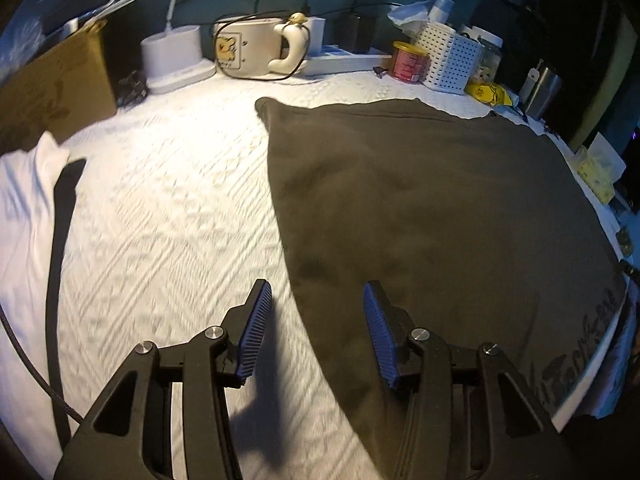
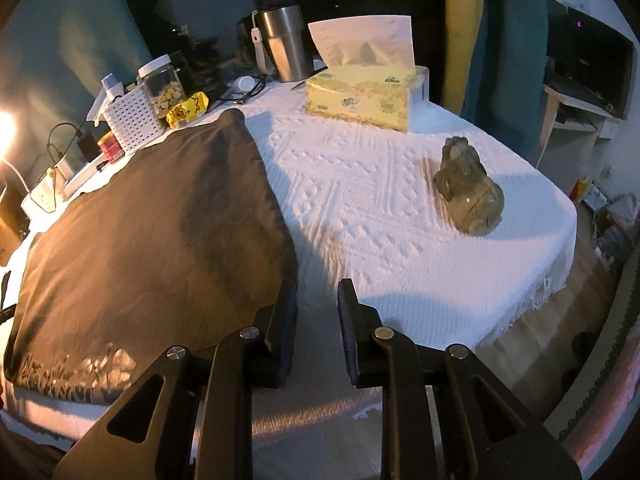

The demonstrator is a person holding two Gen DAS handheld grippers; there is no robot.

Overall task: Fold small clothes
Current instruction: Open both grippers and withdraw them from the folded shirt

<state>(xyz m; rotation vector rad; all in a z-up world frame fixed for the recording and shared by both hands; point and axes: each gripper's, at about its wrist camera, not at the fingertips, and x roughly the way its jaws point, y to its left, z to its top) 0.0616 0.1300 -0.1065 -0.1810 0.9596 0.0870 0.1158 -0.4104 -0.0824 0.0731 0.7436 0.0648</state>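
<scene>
A dark olive garment [image 1: 420, 200] lies flat on the white textured tablecloth [image 1: 168, 208], with printed lettering near its front edge. My left gripper [image 1: 316, 316] hovers open over the garment's left edge; the cloth's border runs under the gap and nothing is pinched. In the right wrist view the same garment [image 2: 140, 232] fills the left half. My right gripper [image 2: 316, 316] stands open at its near right corner, the left finger over the fabric's edge and only bare tablecloth [image 2: 360, 208] showing between the pads.
A white garment [image 1: 24, 208] and a black strap [image 1: 60, 240] lie at the far left. Along the back stand a cardboard box [image 1: 52, 88], mug [image 1: 256, 52], red can [image 1: 408, 60] and white basket [image 1: 452, 60]. A tissue box [image 2: 360, 96], steel tumbler [image 2: 286, 40] and stone figurine [image 2: 468, 188] sit to the right.
</scene>
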